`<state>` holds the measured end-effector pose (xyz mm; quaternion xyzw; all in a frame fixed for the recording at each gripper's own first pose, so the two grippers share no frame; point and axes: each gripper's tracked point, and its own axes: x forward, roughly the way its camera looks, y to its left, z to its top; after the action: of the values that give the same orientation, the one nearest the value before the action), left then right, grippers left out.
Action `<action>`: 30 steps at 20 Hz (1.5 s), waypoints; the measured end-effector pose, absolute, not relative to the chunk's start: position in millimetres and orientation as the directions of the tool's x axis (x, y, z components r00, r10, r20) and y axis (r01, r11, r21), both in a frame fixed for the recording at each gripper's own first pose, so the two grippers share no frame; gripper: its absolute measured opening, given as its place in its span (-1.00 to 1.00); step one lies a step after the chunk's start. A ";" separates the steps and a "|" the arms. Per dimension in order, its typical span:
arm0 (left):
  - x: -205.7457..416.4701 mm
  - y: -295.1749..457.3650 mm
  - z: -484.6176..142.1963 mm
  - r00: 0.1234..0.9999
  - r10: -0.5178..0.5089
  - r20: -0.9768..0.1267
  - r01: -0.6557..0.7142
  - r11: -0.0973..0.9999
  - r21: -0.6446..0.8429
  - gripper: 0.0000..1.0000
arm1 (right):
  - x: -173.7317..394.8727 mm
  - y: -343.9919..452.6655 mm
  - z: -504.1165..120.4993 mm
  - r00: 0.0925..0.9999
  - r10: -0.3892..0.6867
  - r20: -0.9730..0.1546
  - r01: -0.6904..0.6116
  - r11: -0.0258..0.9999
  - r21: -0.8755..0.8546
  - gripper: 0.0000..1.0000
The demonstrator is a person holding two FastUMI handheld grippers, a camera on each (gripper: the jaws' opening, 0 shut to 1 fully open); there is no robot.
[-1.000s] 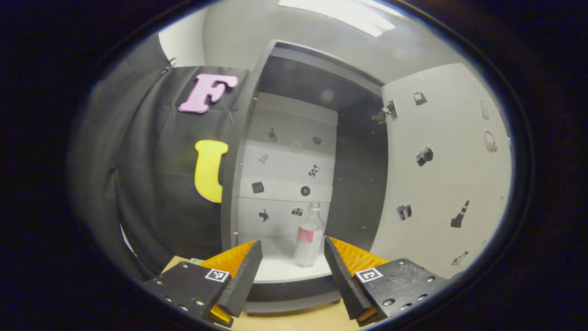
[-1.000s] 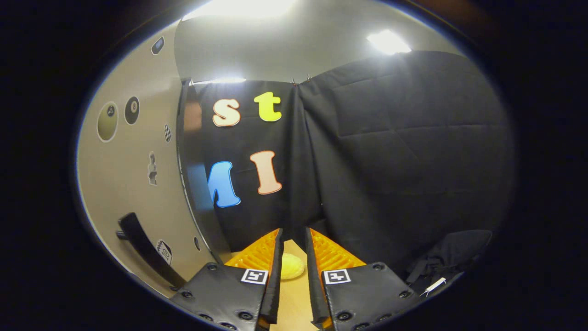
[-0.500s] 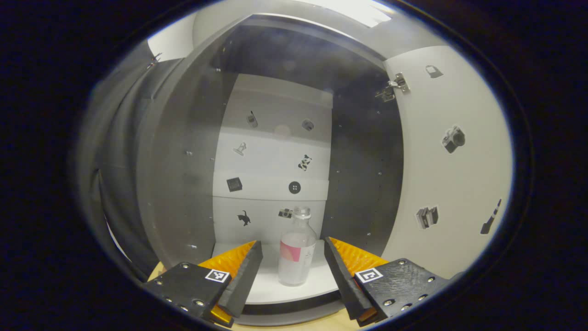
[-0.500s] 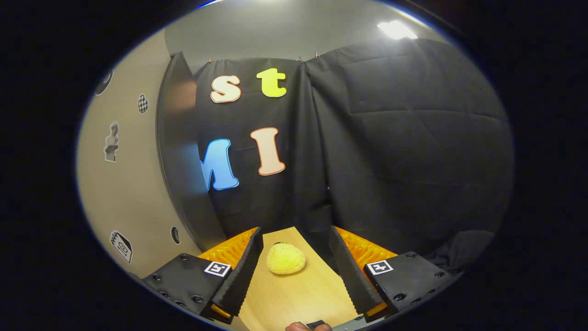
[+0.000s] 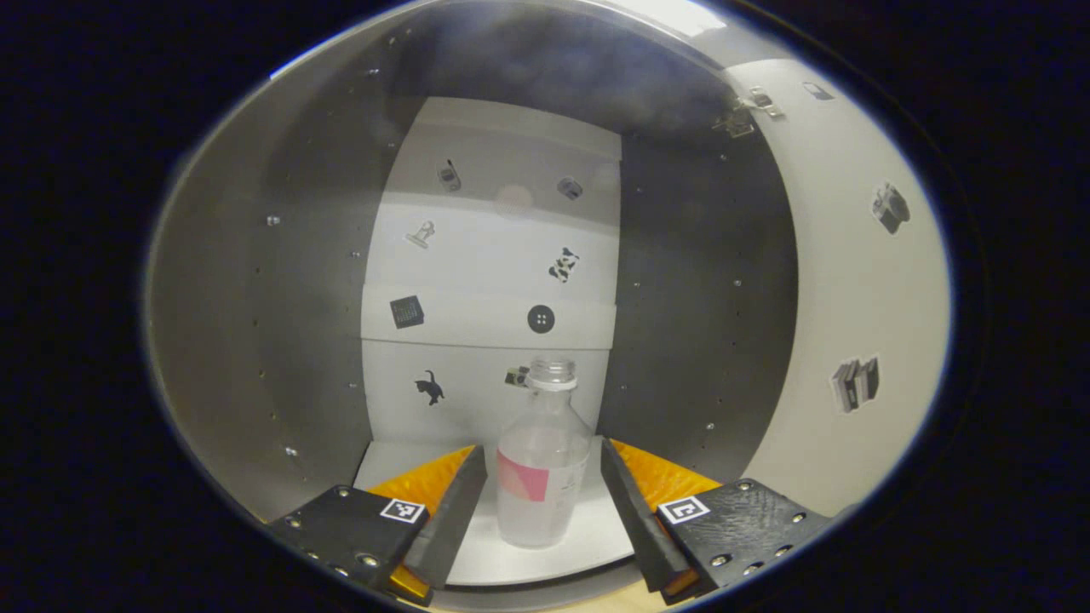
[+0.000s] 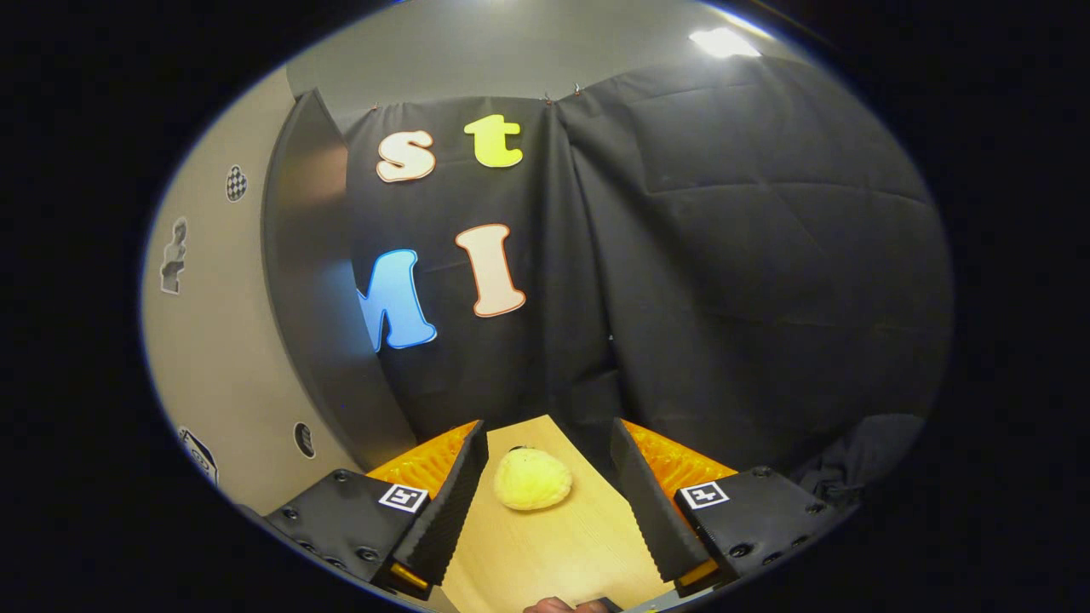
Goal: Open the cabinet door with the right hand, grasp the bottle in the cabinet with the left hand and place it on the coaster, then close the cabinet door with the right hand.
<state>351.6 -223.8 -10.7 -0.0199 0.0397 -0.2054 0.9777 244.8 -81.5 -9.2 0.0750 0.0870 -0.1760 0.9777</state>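
Left hand-held gripper (image 5: 543, 485) reaches into the open cabinet (image 5: 255, 298) with its two fingers spread apart, one on each side of the bottle (image 5: 542, 464). A clear gap shows between each finger and the bottle, so nothing is clamped yet. In the left gripper view the bottle stands upright on the white shelf (image 5: 409, 460) at the bottom of the cabinet, pale and translucent, with a pink label and a ribbed neck. Behind it the white back panel (image 5: 494, 281) carries small dark stickers. The cabinet door (image 5: 860, 298) is swung wide open at the right side of that view, its pale inner face also dotted with stickers and a hinge (image 5: 749, 111) near its top.

Right hand-held gripper (image 6: 545, 494) hangs over the wooden worktop (image 6: 553, 545) with its fingers likewise well apart and holding nothing. Between them, farther off on the worktop, lies a round yellow coaster (image 6: 531, 479). In the right gripper view the open door stands at the left edge, near the gripper but apart from it. At the bottom edge of this view a fingertip (image 6: 549, 605) of the person peeks in.
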 end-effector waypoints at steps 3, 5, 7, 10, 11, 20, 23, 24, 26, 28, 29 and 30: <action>364.0 -231.7 -17.7 0.910 -0.407 -0.082 0.404 0.913 -0.051 0.67 | 248.7 -84.9 -14.3 0.920 -0.334 -0.205 0.367 0.918 0.152 0.83; 369.3 -235.4 -18.1 0.907 -0.413 -0.082 0.412 0.911 -0.029 0.67 | 251.6 -86.2 -15.4 0.921 -0.329 -0.209 0.366 0.915 0.172 0.83; 373.8 -238.2 -15.9 0.909 -0.409 -0.076 0.410 0.912 -0.003 0.67 | 254.7 -89.2 -16.6 0.921 -0.328 -0.211 0.367 0.912 0.183 0.84; 379.2 -242.7 -20.2 0.912 -0.402 -0.086 0.405 0.914 0.022 0.67 | 263.4 -85.2 -16.3 0.931 -0.304 -0.204 0.343 0.919 0.197 0.83; 379.0 -242.5 -19.6 0.913 -0.400 -0.084 0.403 0.915 0.027 0.63 | 266.9 -84.9 -16.0 0.934 -0.296 -0.200 0.334 0.923 0.192 0.83; 360.7 -235.7 -8.3 0.906 -0.420 -0.052 0.422 0.907 0.023 0.46 | 288.2 -80.5 -11.1 0.950 -0.245 -0.195 0.275 0.950 0.149 0.83; 339.8 -223.0 -0.4 0.902 -0.429 -0.038 0.430 0.903 0.019 0.46 | 290.8 -73.6 -11.1 0.953 -0.225 -0.202 0.258 0.954 0.155 0.83; 331.0 -217.3 3.6 0.902 -0.430 -0.033 0.431 0.902 0.022 0.46 | 289.6 -70.3 -7.7 0.956 -0.222 -0.194 0.253 0.955 0.153 0.69; 310.1 -200.9 9.2 0.904 -0.426 -0.027 0.427 0.904 0.032 0.46 | 284.4 -59.1 -3.4 0.962 -0.207 -0.179 0.235 0.960 0.149 0.83; 287.8 -183.4 14.8 0.905 -0.424 -0.023 0.424 0.905 0.039 0.46 | 275.4 -53.8 0.8 0.964 -0.213 -0.162 0.237 0.960 0.146 0.84; 274.6 -173.4 17.9 0.907 -0.421 -0.023 0.422 0.906 0.042 0.46 | 269.3 -51.0 2.0 0.963 -0.218 -0.157 0.241 0.959 0.149 0.69; 262.1 -163.9 18.9 0.909 -0.417 -0.027 0.418 0.908 0.041 0.46 | 263.0 -47.4 3.0 0.963 -0.217 -0.157 0.241 0.958 0.153 0.84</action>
<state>262.1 -163.9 18.9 0.0230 0.0087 -0.2136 0.9766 263.0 -47.4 3.0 0.0857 0.0694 -0.1161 0.9871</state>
